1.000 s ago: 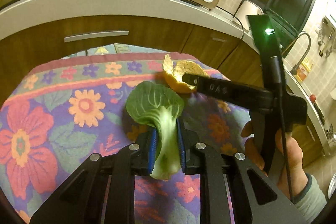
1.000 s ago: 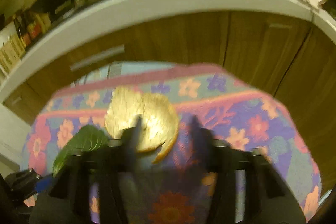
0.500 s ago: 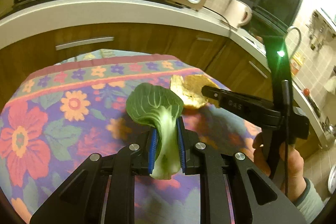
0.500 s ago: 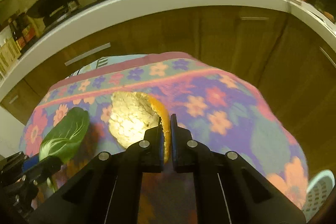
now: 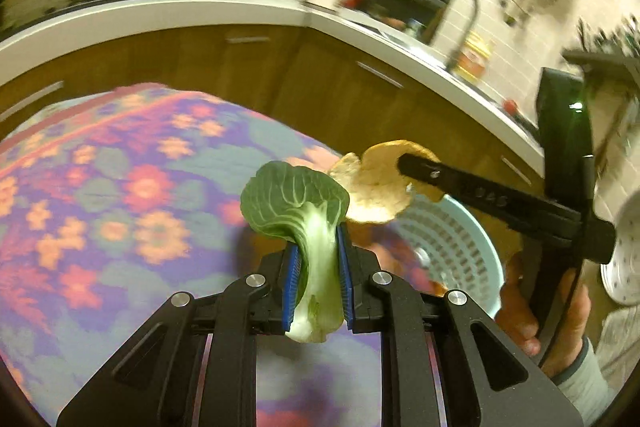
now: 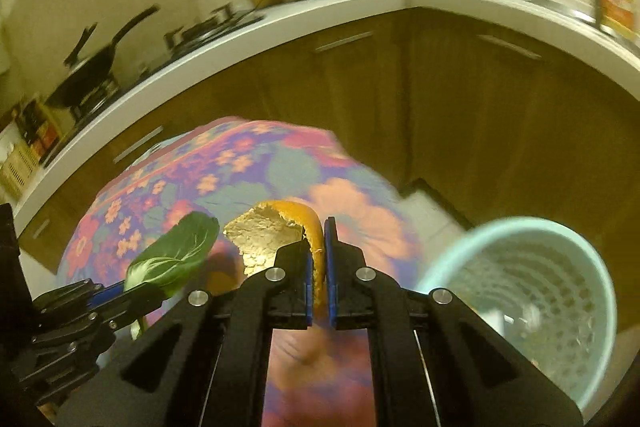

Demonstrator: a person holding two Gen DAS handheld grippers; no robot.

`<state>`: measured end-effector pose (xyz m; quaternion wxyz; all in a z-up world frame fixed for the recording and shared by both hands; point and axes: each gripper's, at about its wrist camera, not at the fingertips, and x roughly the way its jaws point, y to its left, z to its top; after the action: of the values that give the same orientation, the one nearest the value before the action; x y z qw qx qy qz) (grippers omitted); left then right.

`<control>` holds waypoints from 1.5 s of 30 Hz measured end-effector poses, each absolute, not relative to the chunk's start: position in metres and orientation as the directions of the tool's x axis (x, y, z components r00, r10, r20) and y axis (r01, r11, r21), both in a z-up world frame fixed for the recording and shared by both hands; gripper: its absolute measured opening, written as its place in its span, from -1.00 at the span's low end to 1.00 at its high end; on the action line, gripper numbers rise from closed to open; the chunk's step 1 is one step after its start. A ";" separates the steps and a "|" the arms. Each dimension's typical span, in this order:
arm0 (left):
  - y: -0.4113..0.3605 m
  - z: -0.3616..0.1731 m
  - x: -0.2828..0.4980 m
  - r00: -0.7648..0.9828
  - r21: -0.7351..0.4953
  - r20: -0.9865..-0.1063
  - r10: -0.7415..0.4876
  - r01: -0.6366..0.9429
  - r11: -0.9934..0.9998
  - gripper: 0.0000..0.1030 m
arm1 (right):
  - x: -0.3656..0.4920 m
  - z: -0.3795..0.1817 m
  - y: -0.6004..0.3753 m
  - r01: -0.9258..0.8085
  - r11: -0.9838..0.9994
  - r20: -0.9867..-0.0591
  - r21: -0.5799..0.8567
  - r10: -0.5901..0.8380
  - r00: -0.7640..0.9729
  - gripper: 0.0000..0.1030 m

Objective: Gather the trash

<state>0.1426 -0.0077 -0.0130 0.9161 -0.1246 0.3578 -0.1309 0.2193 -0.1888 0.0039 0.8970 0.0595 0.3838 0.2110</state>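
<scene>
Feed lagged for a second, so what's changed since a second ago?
The right gripper closed on the orange peel and lifted it off the tablecloth. Both grippers swung right toward the pale blue basket, now in view. Unchanged: the left gripper stays shut on the bok choy leaf.

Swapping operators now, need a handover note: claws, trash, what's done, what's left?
Left claw: shut on the green bok choy leaf with white stalk, lifted clear of the floral purple tablecloth.
Right claw: shut on the curled orange peel piece, also lifted.
Pale blue perforated plastic bin: on the floor off the table's right side; contents unclear through blur.
Done: both scraps picked up.
Left: carry each over the bin and release, probably peel first, as it is nearer.
</scene>
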 end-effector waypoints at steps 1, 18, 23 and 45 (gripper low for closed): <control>-0.022 -0.014 0.143 0.698 -0.316 -0.627 -0.345 0.178 0.932 -0.69 | 0.212 0.003 -0.206 -0.310 0.910 -0.658 0.275 0.413 0.630 -0.94; -0.150 -0.034 0.149 0.589 -0.262 -0.661 -0.465 0.400 0.879 -0.67 | 0.164 -0.060 -0.351 0.031 0.962 -0.756 0.271 0.193 0.626 -0.93; -0.149 -0.034 0.144 0.574 -0.239 -0.676 -0.462 0.422 0.875 -0.54 | 0.168 -0.079 -0.341 0.048 0.977 -0.837 0.209 0.153 0.525 -0.84; -0.095 -0.009 0.119 0.668 -0.266 -0.601 -0.440 0.352 0.897 -0.08 | 0.120 -0.029 -0.306 -0.047 0.982 -0.763 0.182 0.171 0.624 0.04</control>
<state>0.1194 -0.0952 -0.0093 0.9109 -0.0640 0.3450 -0.2172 0.1203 -0.3058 -0.0294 0.8981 0.0722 0.4295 0.0606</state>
